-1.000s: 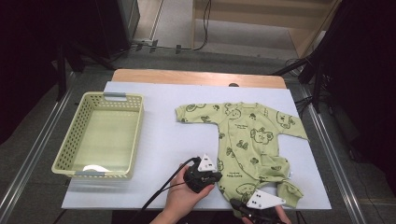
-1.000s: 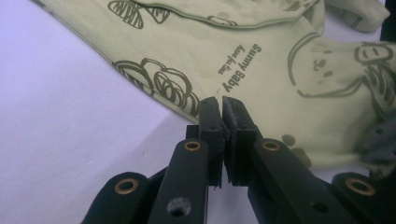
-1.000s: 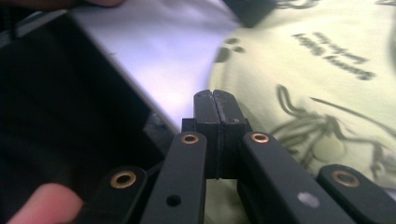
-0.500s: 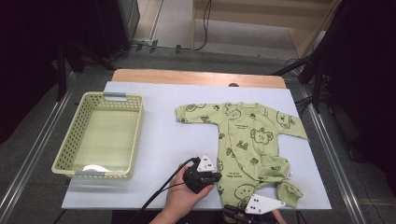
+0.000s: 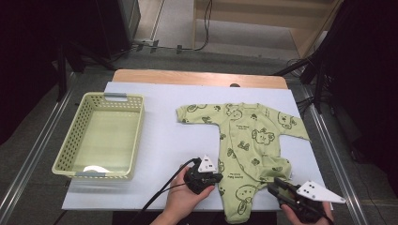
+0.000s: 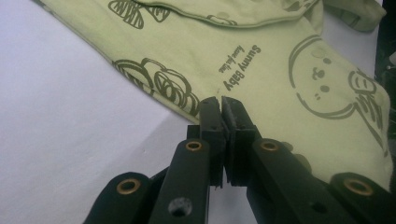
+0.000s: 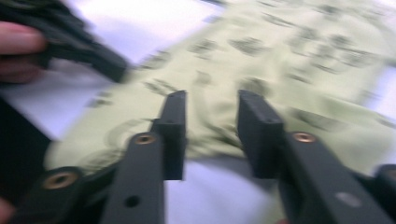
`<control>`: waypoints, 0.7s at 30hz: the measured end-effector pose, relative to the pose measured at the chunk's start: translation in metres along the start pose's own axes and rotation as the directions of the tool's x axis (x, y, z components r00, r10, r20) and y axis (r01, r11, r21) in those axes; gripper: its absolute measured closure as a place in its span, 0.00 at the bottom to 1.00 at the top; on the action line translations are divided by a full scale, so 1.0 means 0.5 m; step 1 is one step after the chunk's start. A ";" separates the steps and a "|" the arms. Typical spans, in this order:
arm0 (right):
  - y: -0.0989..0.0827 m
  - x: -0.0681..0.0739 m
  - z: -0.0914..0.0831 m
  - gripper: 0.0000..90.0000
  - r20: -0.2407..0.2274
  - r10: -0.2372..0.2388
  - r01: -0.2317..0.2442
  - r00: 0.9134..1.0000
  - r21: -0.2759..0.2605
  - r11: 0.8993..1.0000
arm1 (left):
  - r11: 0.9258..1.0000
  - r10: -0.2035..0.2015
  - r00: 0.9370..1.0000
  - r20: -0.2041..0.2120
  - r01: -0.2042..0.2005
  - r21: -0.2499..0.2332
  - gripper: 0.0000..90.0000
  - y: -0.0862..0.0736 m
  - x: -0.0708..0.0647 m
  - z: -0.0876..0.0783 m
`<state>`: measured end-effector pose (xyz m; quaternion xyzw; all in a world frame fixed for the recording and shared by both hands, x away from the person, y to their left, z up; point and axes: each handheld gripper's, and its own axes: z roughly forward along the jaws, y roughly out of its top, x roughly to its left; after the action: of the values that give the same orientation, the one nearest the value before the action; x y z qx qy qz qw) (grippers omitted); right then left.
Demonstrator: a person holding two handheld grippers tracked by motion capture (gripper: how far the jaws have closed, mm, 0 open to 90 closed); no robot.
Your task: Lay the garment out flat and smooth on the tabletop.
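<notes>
Softly spread on the white table [image 5: 155, 150], the green onesie [image 5: 248, 140] lay flat w/ arms out, right of the basket [image 5: 101, 136]. Left gripper [image 5: 213, 179] was pinched shut at the onesie's left edge by one leg; in the left gripper view [image 6: 222, 103] its jaws met tight, prob. on the hem, tho I couldn't tell for sure. Right gripper [image 5: 277, 186] had just been opening, jaws partway apart, nothing between them, hanging over the other leg. Cloth looked thin, light & floppy, so it would sag & bunch; best grab an edge or cuff.
</notes>
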<state>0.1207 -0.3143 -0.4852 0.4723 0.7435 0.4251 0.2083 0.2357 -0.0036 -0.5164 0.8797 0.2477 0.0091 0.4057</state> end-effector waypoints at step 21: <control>-0.041 -0.037 -0.034 0.92 0.043 0.035 -0.038 0.998 0.084 0.996 | 1.000 -0.008 1.000 0.009 0.008 -0.002 0.97 0.000 0.001 0.000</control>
<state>0.1064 -0.3421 -0.4943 0.5030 0.7478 0.3868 0.1956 0.2363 -0.0033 -0.5167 0.8783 0.2495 0.0038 0.4078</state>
